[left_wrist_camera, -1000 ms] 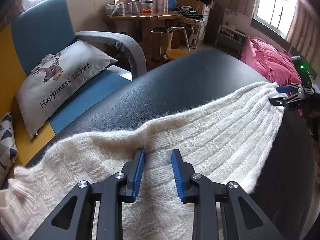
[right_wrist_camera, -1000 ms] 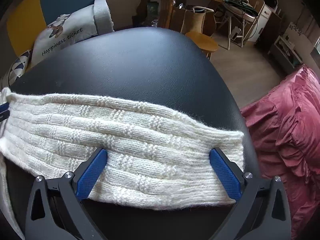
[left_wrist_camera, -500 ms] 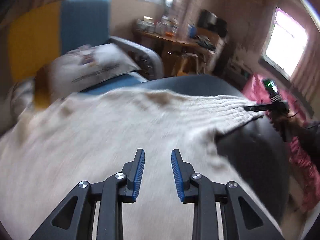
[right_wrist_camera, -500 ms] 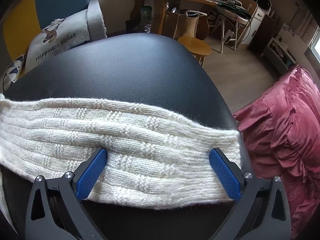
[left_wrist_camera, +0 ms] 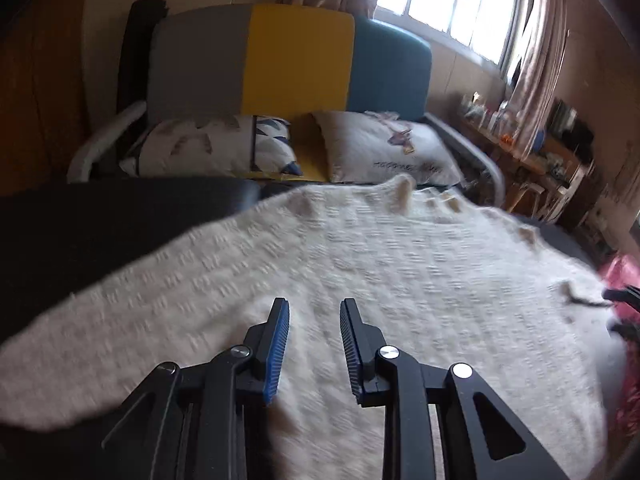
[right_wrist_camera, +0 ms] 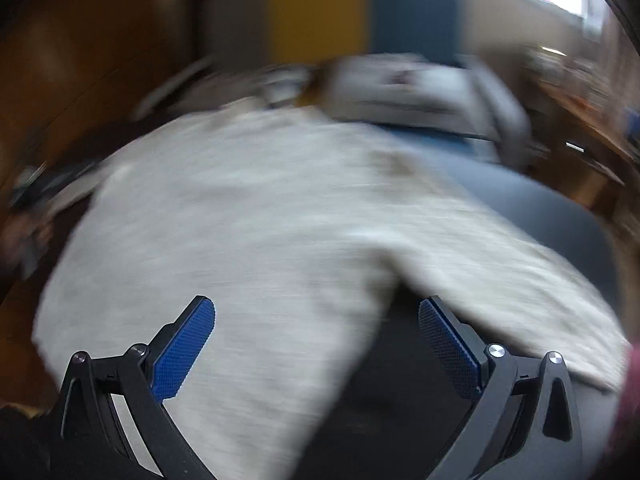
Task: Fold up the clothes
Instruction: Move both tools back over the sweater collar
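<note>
A cream knitted sweater (left_wrist_camera: 400, 264) lies spread over the black padded table (left_wrist_camera: 100, 220). My left gripper (left_wrist_camera: 314, 304) hovers over its near part. The jaws are closing, with a narrow gap and no cloth pinched between the blue pads. The right wrist view is badly blurred. It shows the same sweater (right_wrist_camera: 240, 220) with a dark wedge of table (right_wrist_camera: 392, 380) near its front edge. My right gripper (right_wrist_camera: 316, 308) stands wide open above that spot, holding nothing. A dark shape at the right edge of the left wrist view looks like the right gripper (left_wrist_camera: 620, 298).
Behind the table stands a sofa with a grey, yellow and blue back (left_wrist_camera: 300, 60) and two pillows (left_wrist_camera: 216, 148) (left_wrist_camera: 384, 148). A cluttered wooden table (left_wrist_camera: 520, 148) and a window (left_wrist_camera: 452, 0) are at the right. Pink fabric (left_wrist_camera: 624, 272) lies past the table's right edge.
Both views have swung round towards the sofa. The sweater now fills the table under both grippers. The left jaws stand slightly narrower. The right view has turned blurry.
</note>
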The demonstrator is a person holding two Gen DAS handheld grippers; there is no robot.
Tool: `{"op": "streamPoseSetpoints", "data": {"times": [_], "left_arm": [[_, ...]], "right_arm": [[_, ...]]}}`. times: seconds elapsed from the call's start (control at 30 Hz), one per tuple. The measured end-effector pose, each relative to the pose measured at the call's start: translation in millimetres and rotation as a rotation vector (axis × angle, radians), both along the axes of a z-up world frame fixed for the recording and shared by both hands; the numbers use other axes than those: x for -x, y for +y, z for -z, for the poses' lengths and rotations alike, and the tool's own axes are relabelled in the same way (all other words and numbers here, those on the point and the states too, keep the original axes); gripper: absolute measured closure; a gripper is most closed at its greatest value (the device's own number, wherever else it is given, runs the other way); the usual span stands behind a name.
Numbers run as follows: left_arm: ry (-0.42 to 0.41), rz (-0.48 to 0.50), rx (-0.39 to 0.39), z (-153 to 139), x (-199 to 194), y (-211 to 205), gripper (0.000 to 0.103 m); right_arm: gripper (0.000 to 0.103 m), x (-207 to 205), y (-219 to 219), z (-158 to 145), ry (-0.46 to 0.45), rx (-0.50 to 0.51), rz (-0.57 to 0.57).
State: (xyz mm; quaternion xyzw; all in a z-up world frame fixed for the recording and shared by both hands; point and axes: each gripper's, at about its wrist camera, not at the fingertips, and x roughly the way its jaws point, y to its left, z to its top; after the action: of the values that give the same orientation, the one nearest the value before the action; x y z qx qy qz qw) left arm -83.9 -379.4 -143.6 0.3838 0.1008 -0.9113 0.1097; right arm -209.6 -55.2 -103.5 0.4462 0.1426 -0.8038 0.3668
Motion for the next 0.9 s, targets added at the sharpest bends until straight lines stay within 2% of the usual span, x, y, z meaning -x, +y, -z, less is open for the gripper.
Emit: {"op": "streamPoseSetpoints", "data": {"times": [0.1,0.23,0.27,0.33,0.5,0.63,0.73,0.8,0.83,0.9], "left_arm": [[-0.087,0.012,0.028,17.4,18.1,-10.4,0.078],[-0.148,0.022,0.035,32.6,15.4,-11.7,0.076],[-0.161,0.025,0.035,35.9,14.0,-11.7,0.076],[-0.180,0.028,0.034,41.4,10.3,-11.7,0.076],[-0.179,0.020,0.030,41.1,-8.5,-9.1,0.076],[-0.191,0.021,0.065,40.8,-16.5,-5.0,0.076],[-0.205,-0.015,0.069,31.5,-18.9,-3.7,0.075],[-0.156,-0.030,0.088,14.6,-29.8,10.5,0.078],[-0.129,-0.002,0.087,8.5,-35.3,23.1,0.078],[-0.150,0.070,0.076,14.2,-42.3,49.1,0.077]], "right_arm": [[0.000,-40.1,-69.7,27.6,-0.065,-0.040,-0.120],[0.000,-66.6,-112.4,66.2,-0.091,-0.191,-0.173],[0.000,-69.9,-114.7,74.9,-0.107,-0.226,-0.169],[0.000,-77.1,-114.9,77.6,-0.078,-0.233,-0.151],[0.000,-84.1,-113.6,78.0,-0.102,-0.247,-0.115],[0.000,-91.7,-111.5,77.6,-0.103,-0.240,-0.107],[0.000,-95.0,-108.9,77.0,-0.100,-0.229,-0.095],[0.000,-101.0,-106.3,70.3,-0.106,-0.212,-0.092],[0.000,-104.0,-104.9,66.9,-0.110,-0.203,-0.091],[0.000,-114.5,-95.3,58.3,-0.125,-0.134,-0.095]]}}
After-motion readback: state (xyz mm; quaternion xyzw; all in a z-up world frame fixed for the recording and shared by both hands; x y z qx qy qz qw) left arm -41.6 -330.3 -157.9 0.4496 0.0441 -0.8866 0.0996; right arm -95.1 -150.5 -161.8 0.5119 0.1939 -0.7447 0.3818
